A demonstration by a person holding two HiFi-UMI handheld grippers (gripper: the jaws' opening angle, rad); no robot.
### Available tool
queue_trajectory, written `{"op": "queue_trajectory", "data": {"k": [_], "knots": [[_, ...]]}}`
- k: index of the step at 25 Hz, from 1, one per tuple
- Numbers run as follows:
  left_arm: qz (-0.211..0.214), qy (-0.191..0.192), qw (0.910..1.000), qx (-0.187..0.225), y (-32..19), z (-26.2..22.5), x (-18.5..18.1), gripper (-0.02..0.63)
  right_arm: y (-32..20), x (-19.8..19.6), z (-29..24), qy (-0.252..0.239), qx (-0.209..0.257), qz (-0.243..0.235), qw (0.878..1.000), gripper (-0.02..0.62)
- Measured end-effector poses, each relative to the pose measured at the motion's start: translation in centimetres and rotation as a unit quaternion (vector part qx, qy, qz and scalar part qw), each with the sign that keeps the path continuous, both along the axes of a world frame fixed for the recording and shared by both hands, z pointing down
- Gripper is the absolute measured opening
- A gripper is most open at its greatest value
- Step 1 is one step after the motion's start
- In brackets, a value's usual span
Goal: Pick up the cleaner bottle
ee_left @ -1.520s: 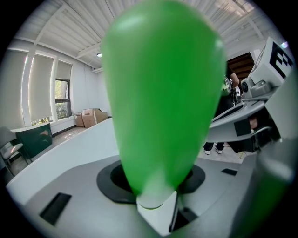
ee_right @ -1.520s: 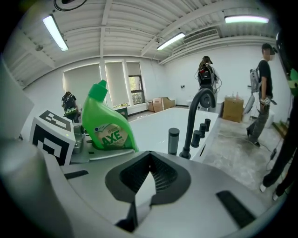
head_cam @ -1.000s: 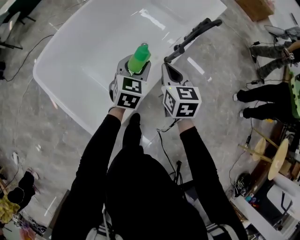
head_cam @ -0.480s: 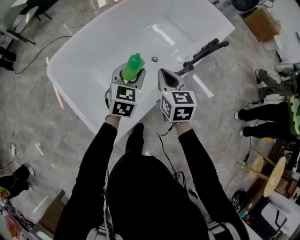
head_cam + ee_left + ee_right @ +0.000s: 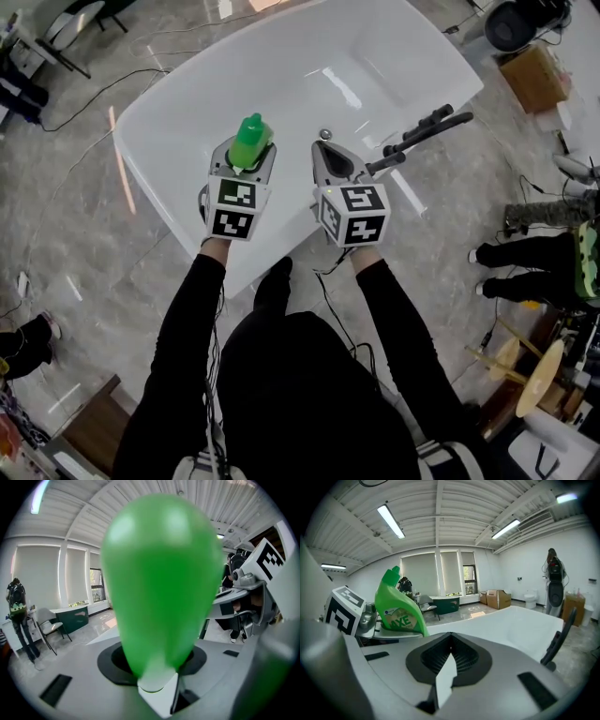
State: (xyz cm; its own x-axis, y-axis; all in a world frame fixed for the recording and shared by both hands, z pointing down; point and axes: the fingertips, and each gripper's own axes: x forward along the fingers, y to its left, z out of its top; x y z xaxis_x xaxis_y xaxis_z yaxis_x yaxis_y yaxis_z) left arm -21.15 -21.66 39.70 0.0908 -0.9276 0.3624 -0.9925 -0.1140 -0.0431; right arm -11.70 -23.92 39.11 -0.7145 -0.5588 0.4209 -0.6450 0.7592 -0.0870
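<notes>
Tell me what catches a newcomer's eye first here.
The bright green bottle, clamped in the left gripper over the white bathtub, stands out first. Beside it the right gripper is shut and empty, with a black fitting at the bathtub's right rim.

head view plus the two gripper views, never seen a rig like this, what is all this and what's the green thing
There is no robot here. A person in black sleeves holds a two-jaw gripper in each hand.

The head view comes from a camera on the person's head, looking down. The left gripper is on the left and the right gripper on the right. The marker cubes are part of the grippers.

Each gripper view comes from a camera riding on that gripper, looking along its jaws.

Below is a white bathtub with a black long-handled tool at its rim.

The green thing is the cleaner bottle. The left gripper's jaws are closed on it, holding it over the tub, so it fills the left gripper view. The right gripper's jaws are together and empty.
</notes>
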Motion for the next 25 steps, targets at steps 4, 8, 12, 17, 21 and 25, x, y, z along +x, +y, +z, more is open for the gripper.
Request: {"op": "queue_trajectory", "data": {"k": [4, 8, 12, 17, 21, 25], "knots": [[-0.023, -0.002, 0.9997, -0.001, 1.7, -0.3, -2.8, 0.193, 1.1, -2.2, -0.1, -0.001, 0.0, -0.021, 1.0, 0.002], [-0.051, -0.002, 0.9987, 0.001, 3.5, -0.7, -4.9, 0.193, 2.2, -4.0, 0.3, -0.005, -0.005, -0.047, 0.999, 0.002], [-0.069, -0.002, 0.9976, 0.004, 5.3, -1.1, -6.2, 0.193, 3.4, -5.2, 0.6, -0.01, -0.008, -0.066, 0.998, 0.002], [-0.088, 0.002, 0.9962, 0.002, 7.8, -1.3, -7.4, 0.193, 5.4, -6.8, 0.4, -0.012, -0.011, -0.094, 0.995, 0.002], [-0.092, 0.001, 0.9957, -0.002, 9.7, -0.9, -7.5, 0.193, 6.7, -7.1, 0.4, -0.012, -0.013, -0.107, 0.994, 0.002], [-0.094, -0.004, 0.9955, -0.008, 11.0, -0.6, -7.7, 0.193, 7.4, -7.2, 0.0, -0.01, -0.009, -0.117, 0.993, 0.002]]}}
